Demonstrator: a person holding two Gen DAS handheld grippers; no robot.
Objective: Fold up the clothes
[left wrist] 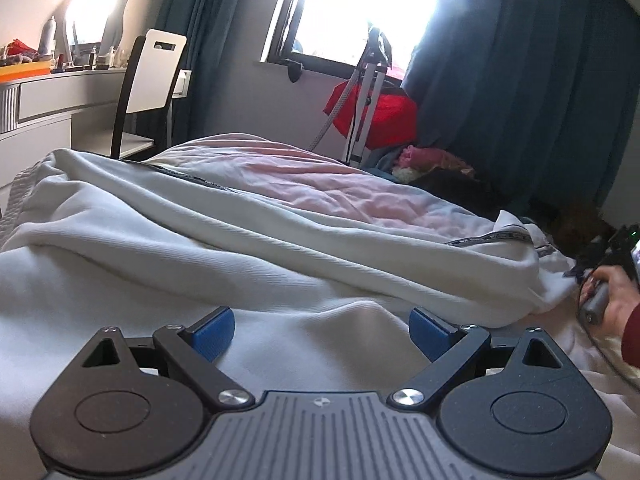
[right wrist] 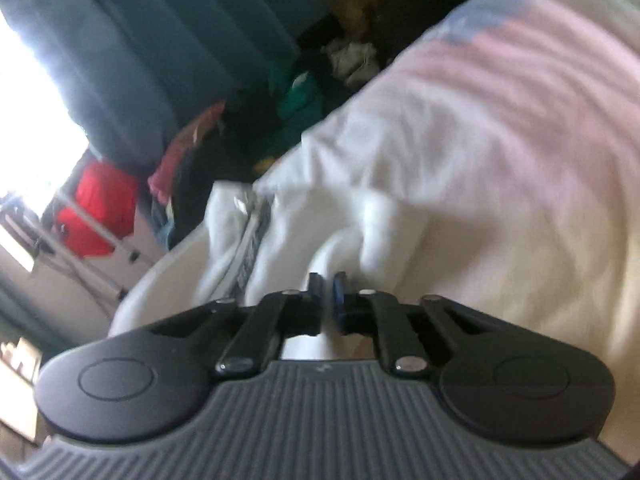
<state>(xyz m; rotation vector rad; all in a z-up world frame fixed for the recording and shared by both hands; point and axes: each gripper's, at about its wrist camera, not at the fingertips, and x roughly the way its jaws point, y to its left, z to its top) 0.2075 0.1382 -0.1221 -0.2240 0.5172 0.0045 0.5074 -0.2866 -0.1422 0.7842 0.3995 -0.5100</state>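
A white garment (left wrist: 240,240) with a dark printed band lies rumpled across the bed, over a pink and white sheet (left wrist: 320,176). My left gripper (left wrist: 322,332) hovers low over the near part of the cloth. It is open, with bare fabric showing between its blue pads (left wrist: 212,332). At the far right a person's hand (left wrist: 616,300) holds my right gripper (left wrist: 576,272) at the garment's edge. In the blurred, rolled right wrist view, my right gripper (right wrist: 328,286) is shut on a pinched fold of the white garment (right wrist: 360,208).
A white-backed chair (left wrist: 148,80) and a cluttered desk (left wrist: 60,92) stand at the back left. A metal stand with a red bag (left wrist: 372,116) is under the window. Dark teal curtains (left wrist: 520,80) and a pile of clothes (left wrist: 432,164) flank the bed's far side.
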